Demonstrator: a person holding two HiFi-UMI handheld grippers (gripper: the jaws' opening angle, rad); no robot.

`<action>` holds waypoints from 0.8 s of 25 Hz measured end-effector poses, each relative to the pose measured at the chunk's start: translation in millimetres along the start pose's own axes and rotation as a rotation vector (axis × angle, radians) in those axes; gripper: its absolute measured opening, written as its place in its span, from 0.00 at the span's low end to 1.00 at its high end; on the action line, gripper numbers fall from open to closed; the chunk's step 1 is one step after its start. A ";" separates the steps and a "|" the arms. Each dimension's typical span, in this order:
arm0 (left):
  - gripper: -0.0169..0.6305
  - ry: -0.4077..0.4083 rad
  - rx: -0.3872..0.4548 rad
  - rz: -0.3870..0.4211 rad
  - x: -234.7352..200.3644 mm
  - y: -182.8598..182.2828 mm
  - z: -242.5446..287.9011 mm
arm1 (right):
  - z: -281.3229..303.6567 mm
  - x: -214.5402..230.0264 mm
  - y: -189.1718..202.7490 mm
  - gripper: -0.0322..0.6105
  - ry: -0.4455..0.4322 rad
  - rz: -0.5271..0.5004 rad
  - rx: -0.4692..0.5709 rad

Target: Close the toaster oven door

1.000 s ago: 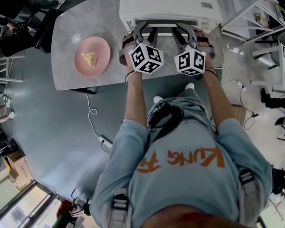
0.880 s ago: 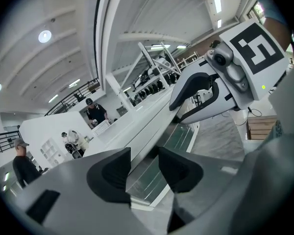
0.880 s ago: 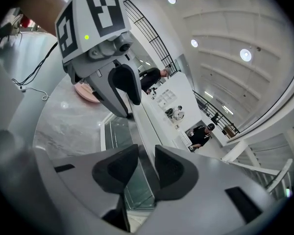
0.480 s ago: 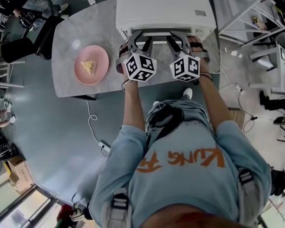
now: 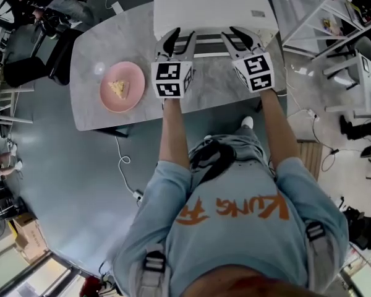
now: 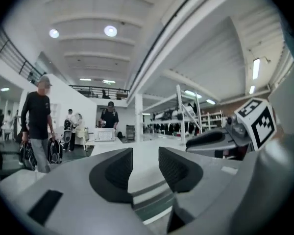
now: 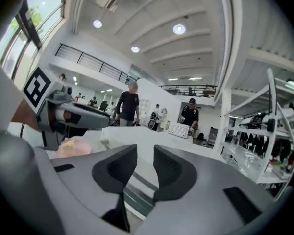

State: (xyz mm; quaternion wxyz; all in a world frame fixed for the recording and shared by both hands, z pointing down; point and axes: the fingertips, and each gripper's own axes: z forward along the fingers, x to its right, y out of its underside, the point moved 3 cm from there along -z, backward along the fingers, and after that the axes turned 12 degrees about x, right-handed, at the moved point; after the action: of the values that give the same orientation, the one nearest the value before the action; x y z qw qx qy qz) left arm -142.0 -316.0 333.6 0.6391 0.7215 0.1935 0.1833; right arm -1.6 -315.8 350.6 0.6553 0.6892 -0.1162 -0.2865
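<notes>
Both at toaster oven (image 5: pixel 213 8) front — left gripper (image 5: pixel 177 39) parted, empty, right gripper (image 5: pixel 241 39) jaws opening, empty.

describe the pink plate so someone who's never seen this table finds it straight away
Start at the grey stone-patterned table with the big white toaster oven at its far edge. On the tabletop to the oven's left in the head view lies a round pink plate with a small pale piece of food on it. It is the only pink, round thing there.
</notes>
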 end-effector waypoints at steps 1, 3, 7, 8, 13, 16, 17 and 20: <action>0.27 -0.029 0.042 -0.041 -5.4 -11.3 0.5 | 1.2 6.0 -8.8 0.20 0.029 0.032 0.032; 0.22 -0.083 0.105 -0.080 -14.5 -33.7 1.8 | 2.2 19.1 -27.7 0.17 0.093 0.086 0.094; 0.05 -0.179 0.178 -0.107 -20.5 -67.8 2.3 | -3.5 47.7 -62.1 0.05 0.233 0.205 0.205; 0.04 -0.193 0.186 -0.112 -18.8 -71.9 1.2 | -6.9 52.9 -67.0 0.05 0.263 0.245 0.227; 0.03 -0.166 0.166 -0.072 1.7 -70.0 -5.2 | -27.6 58.1 -68.0 0.05 0.346 0.354 0.262; 0.03 -0.167 0.156 -0.075 2.9 -62.4 -7.9 | -31.1 50.2 -64.6 0.04 0.321 0.310 0.222; 0.03 -0.169 0.156 -0.080 2.3 -61.2 -8.8 | -31.9 48.2 -65.3 0.04 0.311 0.297 0.216; 0.03 -0.167 0.156 -0.085 2.8 -59.4 -10.1 | -36.3 47.3 -65.6 0.05 0.299 0.269 0.204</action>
State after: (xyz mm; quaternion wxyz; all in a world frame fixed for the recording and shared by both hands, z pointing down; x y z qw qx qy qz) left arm -147.5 -299.5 275.8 0.6022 0.7728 0.1837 0.0796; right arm 42.4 -303.4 274.7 0.6246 0.7649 -0.1370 -0.0780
